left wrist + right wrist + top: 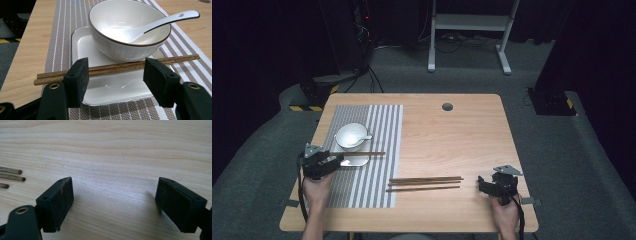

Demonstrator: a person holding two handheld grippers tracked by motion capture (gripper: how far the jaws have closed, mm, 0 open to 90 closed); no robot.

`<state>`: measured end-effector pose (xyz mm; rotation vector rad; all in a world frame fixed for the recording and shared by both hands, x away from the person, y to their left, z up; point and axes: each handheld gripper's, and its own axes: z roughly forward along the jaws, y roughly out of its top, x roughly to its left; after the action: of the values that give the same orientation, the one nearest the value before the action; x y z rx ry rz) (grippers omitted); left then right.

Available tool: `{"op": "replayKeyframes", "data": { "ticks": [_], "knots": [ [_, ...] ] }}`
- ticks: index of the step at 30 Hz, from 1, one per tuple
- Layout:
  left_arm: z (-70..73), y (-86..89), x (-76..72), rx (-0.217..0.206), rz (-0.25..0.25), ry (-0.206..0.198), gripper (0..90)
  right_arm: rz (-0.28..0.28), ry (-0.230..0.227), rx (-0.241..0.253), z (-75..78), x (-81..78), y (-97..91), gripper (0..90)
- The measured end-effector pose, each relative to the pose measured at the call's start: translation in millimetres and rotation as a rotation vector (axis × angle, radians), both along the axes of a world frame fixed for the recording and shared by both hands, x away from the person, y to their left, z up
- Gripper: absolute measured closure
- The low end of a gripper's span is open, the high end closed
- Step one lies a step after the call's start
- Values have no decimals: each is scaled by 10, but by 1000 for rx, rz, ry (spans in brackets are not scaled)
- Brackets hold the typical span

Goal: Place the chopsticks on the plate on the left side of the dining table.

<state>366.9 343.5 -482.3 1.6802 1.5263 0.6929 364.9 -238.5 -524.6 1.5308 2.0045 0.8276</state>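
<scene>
A white bowl [120, 45] with a white spoon [165, 21] in it stands on the far part of a square white plate [112, 92]. A pair of brown chopsticks [117, 66] lies across the plate in front of the bowl. My left gripper [117, 85] is open, its jaws set wide just short of that pair, nothing between them. From above, the left gripper [332, 162] sits at the plate's [349, 161] near left edge. My right gripper [115, 202] is open over bare wood, near the table's right front [484, 184].
A grey striped placemat [382, 150] lies under the plate on the wooden table [452, 140]. Three loose chopsticks [424, 182] lie side by side in the front middle, with their ends [11, 171] to the right gripper's left. A round hole [447, 106] marks the table's far side.
</scene>
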Motion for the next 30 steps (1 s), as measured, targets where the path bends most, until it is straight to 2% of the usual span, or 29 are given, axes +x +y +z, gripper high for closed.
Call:
{"op": "replayKeyframes", "data": {
  "ticks": [30],
  "knots": [
    [54,-111,-128,-6,-43,-23,369,0,0,0,0,0,0,151]
  ]
}}
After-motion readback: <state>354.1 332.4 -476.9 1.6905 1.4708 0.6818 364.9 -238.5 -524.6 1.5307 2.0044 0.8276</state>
